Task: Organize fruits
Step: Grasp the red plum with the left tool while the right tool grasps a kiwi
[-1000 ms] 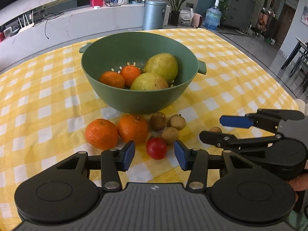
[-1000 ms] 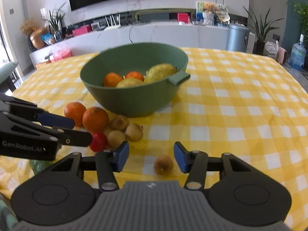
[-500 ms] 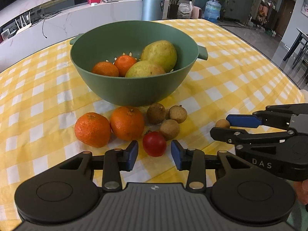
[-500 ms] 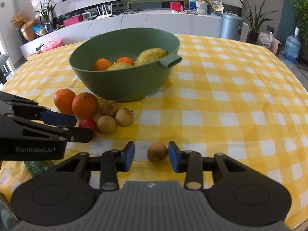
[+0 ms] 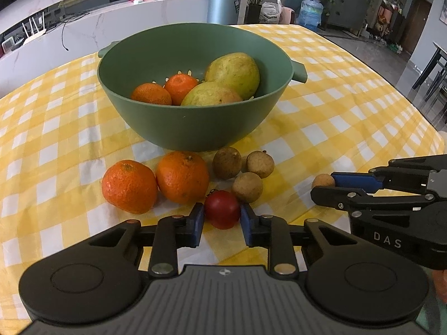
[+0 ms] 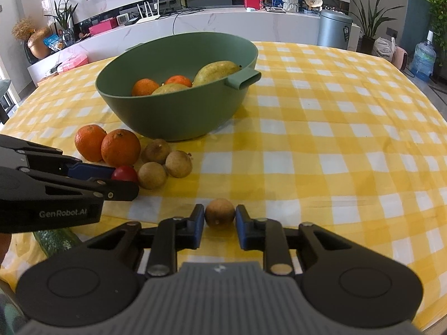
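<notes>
Yellow-and-white checked tablecloth (image 5: 349, 117) bearing a green colander bowl (image 5: 195, 128) with two mandarins and two pears inside. Near the bowl lie two loose mandarins (image 5: 156, 184) and three brown longans (image 5: 245, 173). Left gripper (image 5: 222, 217): blue pads clamped on the red cherry tomato (image 5: 222, 208), just near the right-hand mandarin. Right gripper (image 6: 220, 217): pads clamped on a lone longan (image 6: 220, 212), well right of the group. Only the right wrist view shows a green cucumber (image 6: 56, 241) at the near left table edge; only the left wrist view shows the colander's drain slots.
</notes>
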A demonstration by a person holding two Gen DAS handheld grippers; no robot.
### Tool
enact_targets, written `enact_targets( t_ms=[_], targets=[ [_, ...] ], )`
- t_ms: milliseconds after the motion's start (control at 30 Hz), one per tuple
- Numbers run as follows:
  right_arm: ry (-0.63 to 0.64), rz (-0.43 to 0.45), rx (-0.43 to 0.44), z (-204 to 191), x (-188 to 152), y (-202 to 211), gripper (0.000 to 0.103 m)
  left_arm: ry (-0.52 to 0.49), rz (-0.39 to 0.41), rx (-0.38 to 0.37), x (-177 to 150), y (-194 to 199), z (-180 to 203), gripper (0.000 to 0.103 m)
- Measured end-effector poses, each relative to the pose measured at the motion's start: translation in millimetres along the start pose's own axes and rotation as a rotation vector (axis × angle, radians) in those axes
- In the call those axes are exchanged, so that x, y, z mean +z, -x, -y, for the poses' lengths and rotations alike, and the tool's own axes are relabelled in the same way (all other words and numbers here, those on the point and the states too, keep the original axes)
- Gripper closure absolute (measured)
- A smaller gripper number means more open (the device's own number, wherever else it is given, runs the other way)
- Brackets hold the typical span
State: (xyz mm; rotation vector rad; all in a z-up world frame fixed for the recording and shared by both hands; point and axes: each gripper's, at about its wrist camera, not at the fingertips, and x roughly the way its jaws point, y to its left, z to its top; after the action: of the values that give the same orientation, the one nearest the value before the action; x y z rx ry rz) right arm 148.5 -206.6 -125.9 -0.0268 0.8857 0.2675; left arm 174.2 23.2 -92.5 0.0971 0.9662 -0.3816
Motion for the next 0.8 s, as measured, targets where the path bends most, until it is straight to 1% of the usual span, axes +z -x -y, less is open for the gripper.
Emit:
enact_targets(
  t_ms=[133, 400, 500, 667, 800],
  targets=[
    [-0.005, 0.001, 0.003, 0.4, 0.0, 0.3, 0.083, 0.005, 0.005, -0.013, 0.2, 4.3, -0.3, 0.073],
    [-0.019, 0.026, 0.020, 3.0, 1.1, 4.8, 0.083, 0.045, 0.036, -0.077, 3.8, 25.2, -3.5, 0.073],
    [-0.023, 0.052, 0.039, 3.9, 2.9, 8.1, 0.083, 0.062, 0.068, -0.096, 7.5, 36.5, -6.5, 0.073],
    [-0.042, 0.113, 0.108, 6.5, 7.8, 19.4, 0.083, 0.079, 0.140, -0.105, 18.0, 56.1, -7.7, 0.073],
    [-0.031, 0.175, 0.136, 5.9, 15.9, 29.4, 0.083, 0.090, 0.180, -0.087, 30.2, 64.7, -9.9, 0.073]
  ],
)
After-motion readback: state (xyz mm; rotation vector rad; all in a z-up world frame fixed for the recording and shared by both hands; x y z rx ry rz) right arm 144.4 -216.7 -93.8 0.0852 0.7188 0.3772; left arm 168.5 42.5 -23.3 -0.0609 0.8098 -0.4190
